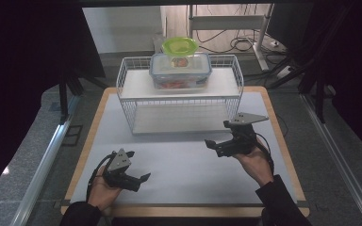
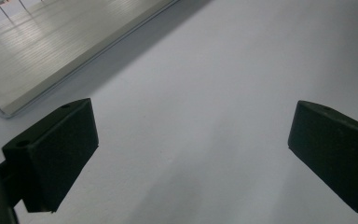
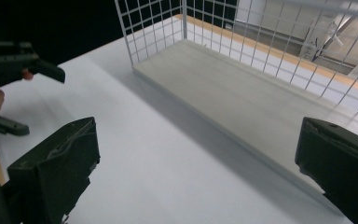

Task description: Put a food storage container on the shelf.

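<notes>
Plainly, a waiting pose, with both claws apart and empty.

Left gripper (image 1: 133,165): jaws spread wide with nothing between them; it hovers low over the bare mat (image 1: 179,165), probably parked there so the hand has room to swing either way.

Right gripper (image 1: 218,134): jaws likewise wide, gripping nothing; it sits just in front of the wire rack (image 1: 179,96), aimed at the lower shelf (image 3: 242,102), which reads as the readier claw for a reach.

Clear container (image 1: 180,69): on the rack's upper shelf, ahead of and above both claws, nearer the right one; its lid is on and something red shows inside.

Green bowl (image 1: 179,46): beyond the container from either claw, apparently upside down; whether it touches the lid cannot be told.

In the way: the rack's wire walls rise along the upper shelf, so a claw would likely need to come over the rim from above.

Around: the wooden table edge (image 1: 283,141) lies just outside the right claw; cables on the floor (image 1: 235,44) run well beyond the rack.
</notes>
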Available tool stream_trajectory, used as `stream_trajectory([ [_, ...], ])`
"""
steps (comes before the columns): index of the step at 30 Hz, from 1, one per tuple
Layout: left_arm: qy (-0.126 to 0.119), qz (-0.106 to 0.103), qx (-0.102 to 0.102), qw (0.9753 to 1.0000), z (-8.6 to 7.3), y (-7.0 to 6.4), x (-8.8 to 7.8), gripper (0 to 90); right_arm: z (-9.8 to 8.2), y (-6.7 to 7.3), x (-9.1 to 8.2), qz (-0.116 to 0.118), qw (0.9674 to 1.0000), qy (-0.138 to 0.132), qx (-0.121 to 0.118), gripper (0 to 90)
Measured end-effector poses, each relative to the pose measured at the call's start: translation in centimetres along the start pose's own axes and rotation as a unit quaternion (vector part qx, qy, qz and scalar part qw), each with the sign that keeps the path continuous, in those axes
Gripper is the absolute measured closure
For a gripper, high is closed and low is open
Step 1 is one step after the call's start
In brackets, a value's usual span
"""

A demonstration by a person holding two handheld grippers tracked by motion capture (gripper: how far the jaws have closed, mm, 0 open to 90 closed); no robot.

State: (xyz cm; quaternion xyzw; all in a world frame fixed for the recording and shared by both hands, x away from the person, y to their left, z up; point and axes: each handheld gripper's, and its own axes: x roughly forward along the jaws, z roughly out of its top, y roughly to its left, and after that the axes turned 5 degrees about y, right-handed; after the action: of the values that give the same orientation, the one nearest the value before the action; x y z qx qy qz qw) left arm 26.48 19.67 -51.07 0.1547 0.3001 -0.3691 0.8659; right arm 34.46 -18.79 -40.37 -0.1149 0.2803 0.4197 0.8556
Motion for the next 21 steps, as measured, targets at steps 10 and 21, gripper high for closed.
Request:
stream_trajectory([
  [10, 0.001, 0.004, 0.003, 1.0000, 0.0, 0.0, 0.0, 1.4, -3.8, -0.1, 0.5, -0.017, 0.9998, 0.009, -0.001, 0.0],
  [21, 0.004, 0.005, 0.004, 1.0000, 0.0, -0.1, 0.0, 1.5, -7.7, -0.1, 1.3, -0.037, 0.9980, 0.051, 0.001, 0.0],
])
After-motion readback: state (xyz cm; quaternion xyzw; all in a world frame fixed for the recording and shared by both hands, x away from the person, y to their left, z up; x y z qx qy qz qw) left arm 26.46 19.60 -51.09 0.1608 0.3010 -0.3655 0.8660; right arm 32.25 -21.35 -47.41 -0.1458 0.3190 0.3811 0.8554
